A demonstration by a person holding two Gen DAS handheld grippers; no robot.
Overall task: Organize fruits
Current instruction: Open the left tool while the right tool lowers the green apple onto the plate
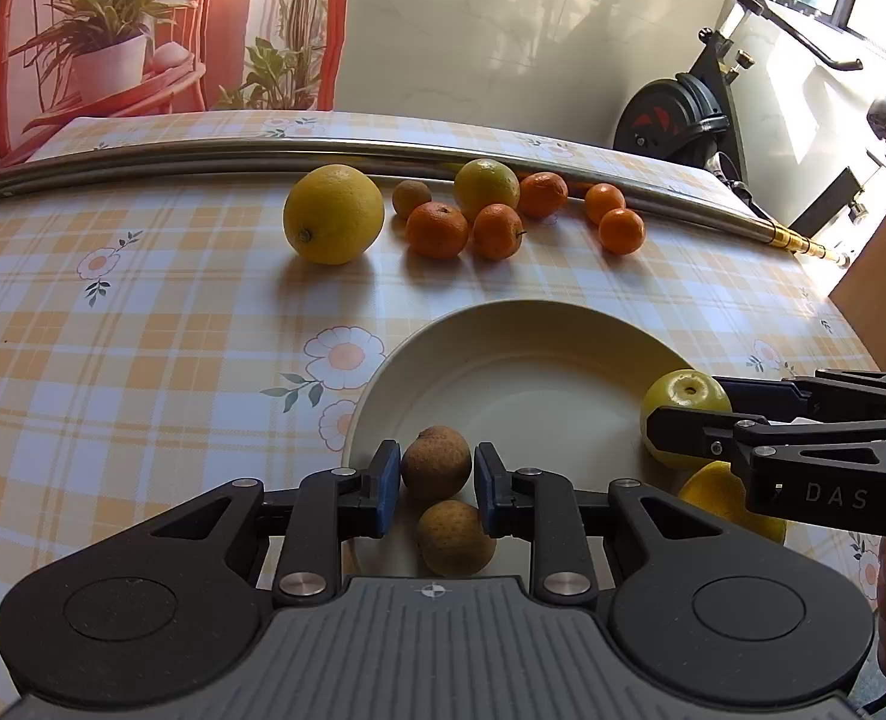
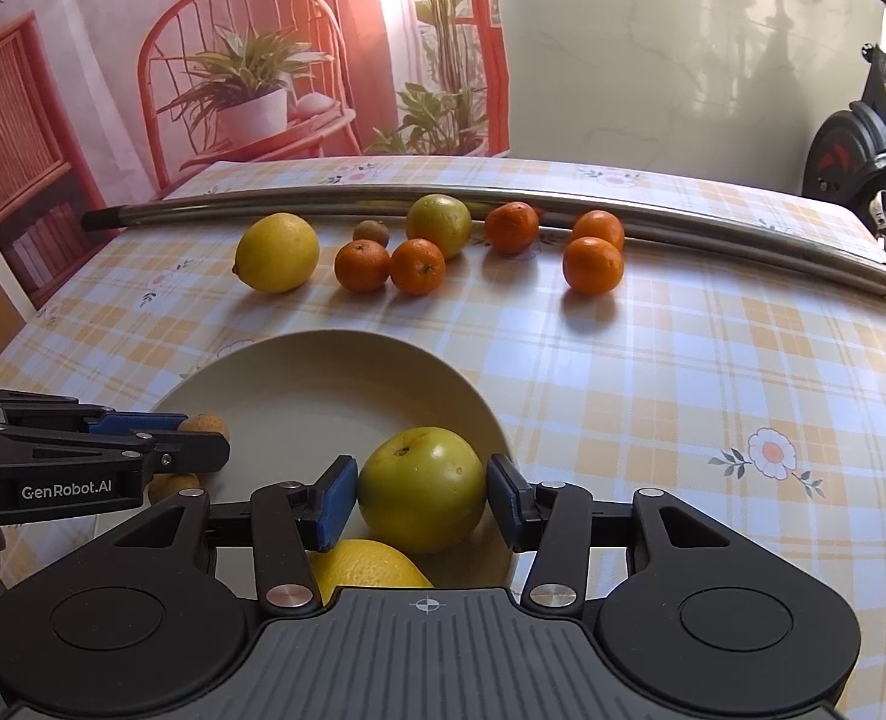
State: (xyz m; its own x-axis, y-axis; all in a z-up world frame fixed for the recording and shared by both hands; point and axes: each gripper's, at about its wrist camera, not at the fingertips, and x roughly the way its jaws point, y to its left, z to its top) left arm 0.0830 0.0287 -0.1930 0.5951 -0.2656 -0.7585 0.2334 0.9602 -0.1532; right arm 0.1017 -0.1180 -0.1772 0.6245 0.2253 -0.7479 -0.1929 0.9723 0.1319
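Roughly a third done, by my count. The round cream ceramic plate [image 1: 490, 324] on the plaid-cloth bench [image 1: 143, 312] holds four fruits so far. The left gripper [image 1: 432, 489] has its blue-padded fingers pinching a small brown round fruit [image 1: 435, 462] over the plate's near left edge, a second small brown fruit [image 1: 454, 537] lying just below it. The right gripper [image 2: 423, 495] has its fingers clamped on a yellow-green apple-like fruit [image 2: 422, 489] at the plate's right side, above a yellow citrus piece [image 2: 365, 564]. Neither held fruit is released yet.

Left to move, all by the long steel tube [image 2: 652, 210] at the back: the large yellow lemon [image 1: 333, 213], a greenish-yellow citrus [image 1: 486, 187], five small orange mandarins [image 1: 437, 229], and one small brown fruit [image 1: 410, 198].

The left wrist view shows both brown fruits clearly; the right wrist view mostly hides them behind the left gripper. The right wrist view shows the apple grip straight on, and more of the citrus piece.
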